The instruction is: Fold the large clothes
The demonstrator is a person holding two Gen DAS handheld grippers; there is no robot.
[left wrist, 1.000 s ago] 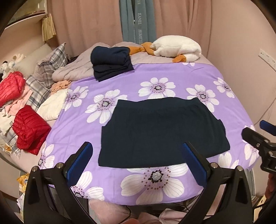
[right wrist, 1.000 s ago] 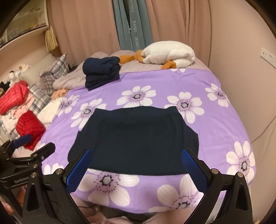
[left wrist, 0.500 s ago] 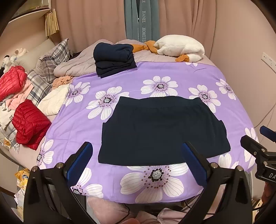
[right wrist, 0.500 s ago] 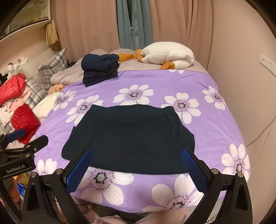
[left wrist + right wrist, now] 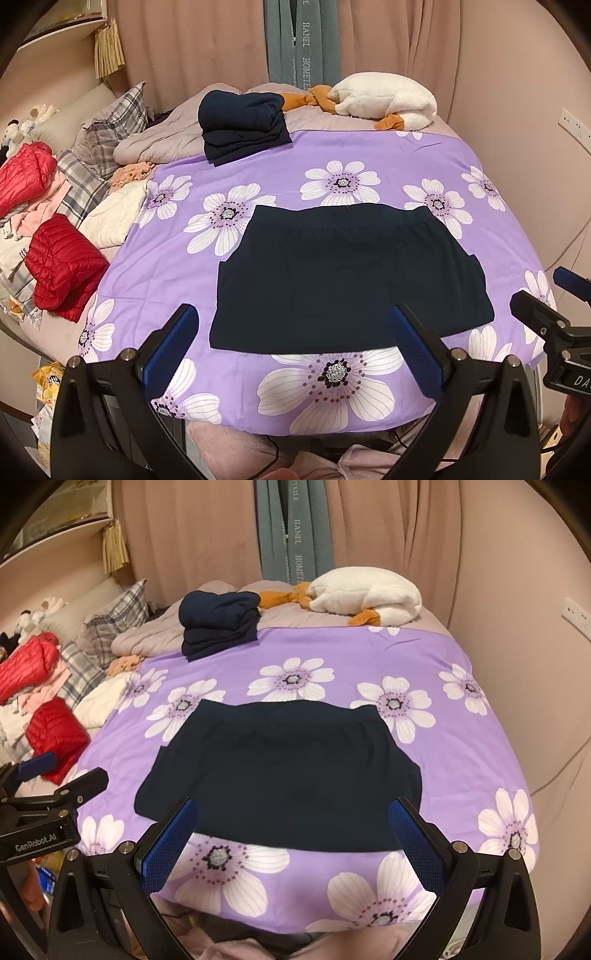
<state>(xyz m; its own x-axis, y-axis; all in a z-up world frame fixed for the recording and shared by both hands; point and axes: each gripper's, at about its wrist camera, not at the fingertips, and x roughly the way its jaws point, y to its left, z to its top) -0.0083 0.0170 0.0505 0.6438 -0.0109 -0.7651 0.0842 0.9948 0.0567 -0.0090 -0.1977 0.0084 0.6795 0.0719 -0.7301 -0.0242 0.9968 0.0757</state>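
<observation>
A dark navy garment (image 5: 347,277) lies spread flat on the purple flowered bedsheet (image 5: 280,177); it also shows in the right wrist view (image 5: 280,771). My left gripper (image 5: 295,332) is open and empty, held above the garment's near hem. My right gripper (image 5: 291,827) is open and empty over the same hem, a little to the right. The right gripper shows at the left view's right edge (image 5: 550,317), and the left gripper at the right view's left edge (image 5: 48,801).
A folded stack of navy clothes (image 5: 240,125) sits at the far side, beside a white plush pillow (image 5: 384,96). Red jackets (image 5: 62,266), plaid pillows (image 5: 110,125) and a cream item (image 5: 114,218) crowd the left. A wall stands to the right (image 5: 535,664).
Both grippers have drawn back and risen slightly, so the garment looks a little farther away. The garment has not moved and both grippers stay open.
</observation>
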